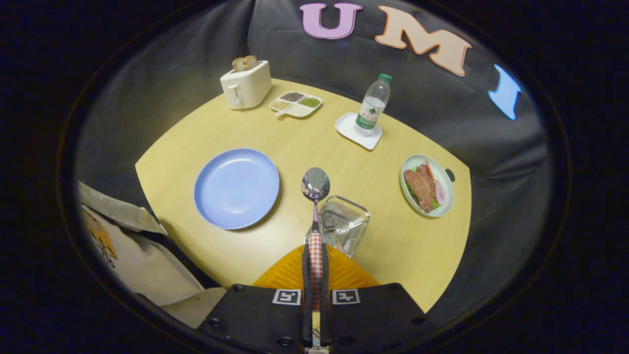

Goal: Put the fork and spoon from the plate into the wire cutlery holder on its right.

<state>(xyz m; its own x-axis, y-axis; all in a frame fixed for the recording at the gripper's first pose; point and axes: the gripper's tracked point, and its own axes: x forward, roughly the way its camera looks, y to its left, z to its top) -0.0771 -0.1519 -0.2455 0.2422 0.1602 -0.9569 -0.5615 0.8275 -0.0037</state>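
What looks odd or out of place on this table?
Little stands out. The spoon is off the table, clamped by its checked handle in the tongs above the wire holder. The blue plate is bare.

On the yellow tabletop (304,142), a white toaster (245,86) holding toast stands at the far-left edge beside a three-compartment dish (295,104) of grains, a water bottle (373,104) stands on a white coaster (357,130) at the far edge, and a bowl (426,186) of meat and vegetables sits near the right edge.
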